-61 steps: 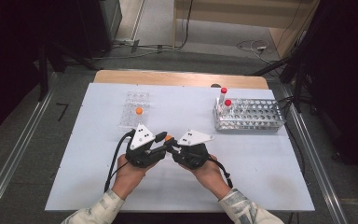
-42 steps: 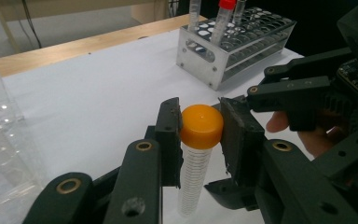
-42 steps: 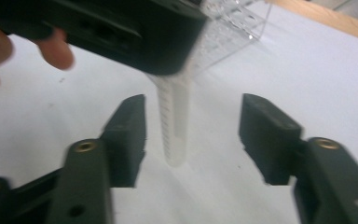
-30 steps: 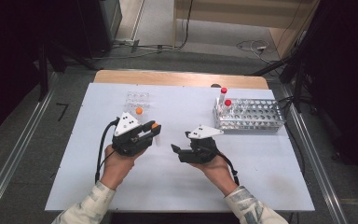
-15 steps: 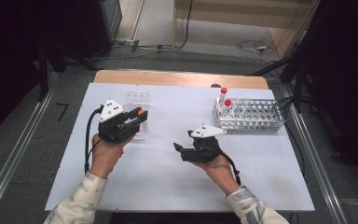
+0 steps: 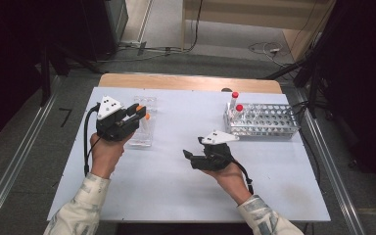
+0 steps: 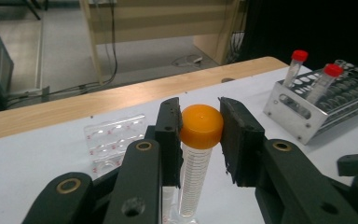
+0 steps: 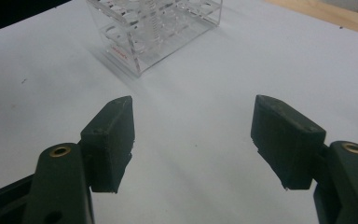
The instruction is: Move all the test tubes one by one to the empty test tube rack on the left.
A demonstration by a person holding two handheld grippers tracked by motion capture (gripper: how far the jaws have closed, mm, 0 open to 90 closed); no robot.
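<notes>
text: none readable | tube (image 7: 193, 177): tiny scale lines showing, too small to read | clear rack (image 7: 114, 140): red marks looking blurry

A grey floor (image 6: 166, 58) strewn with cables (image 6: 262, 48) is seen beyond the white bench (image 6: 176, 196), flanked by dark curtains (image 6: 10, 58).

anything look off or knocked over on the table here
Nothing stands out. The left gripper holds the orange-capped tube upright by its cap, near the clear rack. Both red-capped tubes stand in the metal rack. No spills or damage show on the table.
</notes>
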